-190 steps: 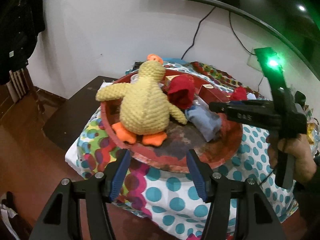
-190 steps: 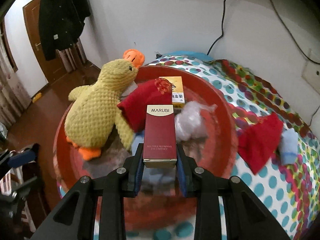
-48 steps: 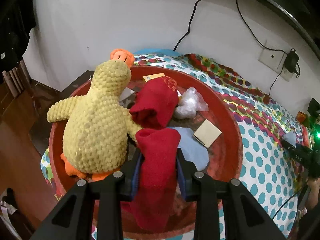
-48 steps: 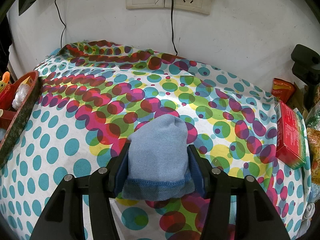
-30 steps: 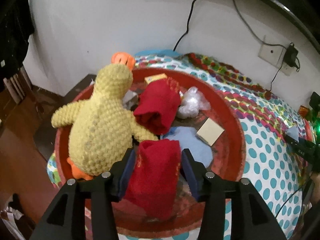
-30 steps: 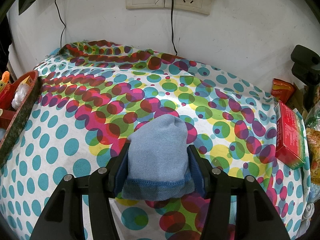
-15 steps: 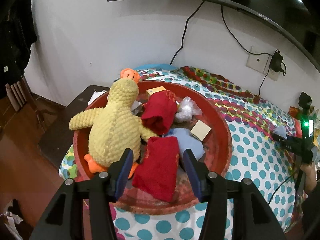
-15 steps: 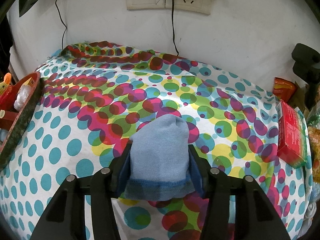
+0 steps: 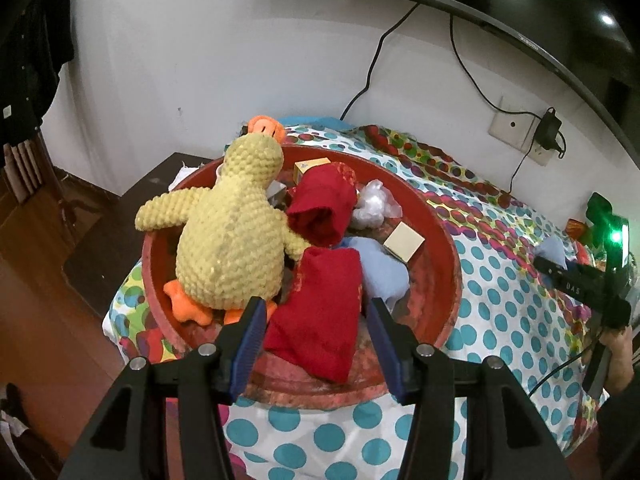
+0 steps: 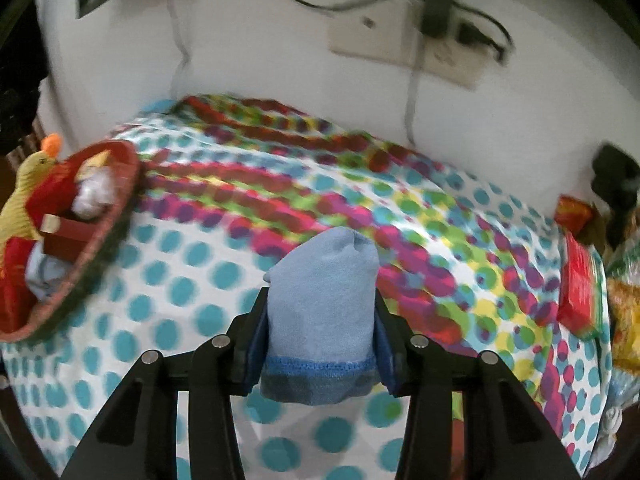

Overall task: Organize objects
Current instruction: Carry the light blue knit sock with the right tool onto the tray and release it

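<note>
Left gripper (image 9: 316,336): jaws spread wide, blue pads standing clear on either side of a red cloth (image 9: 320,312) without pressing it; the cloth lies in the round red tray (image 9: 450,264), draped toward the near rim. In the same tray: a yellow plush duck (image 9: 228,236) lying on its front at the left, a second red cloth (image 9: 324,208) behind the first, a light blue cloth (image 9: 380,268) just beside it, a small tan box (image 9: 404,242), a crumpled clear plastic bag (image 9: 374,204) and a yellow box (image 9: 308,168) at the far side. The tray rests on a dotted tablecloth (image 9: 500,292). Right gripper (image 10: 320,344): jaws have just been closing and now pinch a blue sock (image 10: 322,308) between the pads, cuff toward the camera and toe pointing away; the sock appears raised off the tablecloth, well apart from the tray at the far left of the right wrist view. A red carton (image 10: 580,284) lies at the right edge of the table. The right wrist view is blurred
</note>
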A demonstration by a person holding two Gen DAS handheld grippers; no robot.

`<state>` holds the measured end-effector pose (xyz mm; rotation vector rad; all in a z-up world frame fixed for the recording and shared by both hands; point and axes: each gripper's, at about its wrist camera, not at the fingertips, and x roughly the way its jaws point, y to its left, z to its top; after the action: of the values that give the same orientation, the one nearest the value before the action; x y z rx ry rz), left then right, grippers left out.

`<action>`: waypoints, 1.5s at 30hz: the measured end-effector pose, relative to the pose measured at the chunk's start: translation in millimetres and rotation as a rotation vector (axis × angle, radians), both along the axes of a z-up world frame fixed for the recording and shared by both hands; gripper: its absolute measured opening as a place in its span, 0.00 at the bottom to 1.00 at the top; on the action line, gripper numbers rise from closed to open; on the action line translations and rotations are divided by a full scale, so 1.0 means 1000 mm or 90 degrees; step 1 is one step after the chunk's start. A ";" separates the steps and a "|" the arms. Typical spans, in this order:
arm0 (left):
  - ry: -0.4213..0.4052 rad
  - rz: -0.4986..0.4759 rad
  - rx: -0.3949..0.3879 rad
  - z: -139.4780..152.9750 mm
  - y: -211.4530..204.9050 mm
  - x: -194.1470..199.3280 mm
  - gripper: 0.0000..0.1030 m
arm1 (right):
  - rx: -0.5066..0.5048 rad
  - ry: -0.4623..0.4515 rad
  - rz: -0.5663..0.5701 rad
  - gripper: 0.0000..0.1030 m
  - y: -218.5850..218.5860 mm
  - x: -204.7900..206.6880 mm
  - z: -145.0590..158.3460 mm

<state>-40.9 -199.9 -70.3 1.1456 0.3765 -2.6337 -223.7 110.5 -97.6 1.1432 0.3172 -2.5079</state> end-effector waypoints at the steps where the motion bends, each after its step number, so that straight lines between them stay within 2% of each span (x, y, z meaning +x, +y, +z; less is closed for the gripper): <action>1: 0.000 0.002 0.002 0.000 -0.001 0.002 0.52 | -0.006 0.000 0.010 0.41 -0.008 0.003 0.005; 12: 0.004 0.020 -0.002 0.004 -0.024 0.022 0.52 | -0.034 -0.001 0.135 0.42 -0.121 0.040 0.036; 20: -0.009 0.041 -0.010 0.004 -0.041 0.027 0.53 | -0.059 -0.030 0.200 0.42 -0.190 0.050 0.039; 23: -0.012 0.040 -0.005 0.005 -0.047 0.027 0.59 | -0.058 -0.040 0.216 0.42 -0.211 0.052 0.034; 30: -0.029 0.041 -0.006 0.001 -0.050 0.016 0.60 | -0.043 -0.057 0.236 0.45 -0.240 0.055 0.021; 36: -0.042 0.042 -0.009 0.000 -0.049 0.005 0.60 | -0.035 -0.066 0.238 0.46 -0.247 0.052 0.011; 38: -0.046 0.041 -0.016 -0.001 -0.048 0.002 0.60 | -0.033 -0.063 0.240 0.48 -0.248 0.053 0.010; 41: -0.050 0.046 -0.020 -0.001 -0.047 -0.001 0.60 | -0.037 -0.052 0.240 0.60 -0.245 0.057 0.014; 43: -0.049 0.047 -0.016 -0.001 -0.048 -0.002 0.60 | -0.041 -0.045 0.236 0.78 -0.242 0.059 0.019; 45: -0.058 0.054 -0.013 -0.002 -0.049 -0.004 0.60 | -0.048 -0.033 0.231 0.84 -0.238 0.063 0.024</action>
<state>-44.6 -248.4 -72.1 1.2104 0.3722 -2.4969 -160.7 -127.0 -73.1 1.0171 0.3743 -2.1527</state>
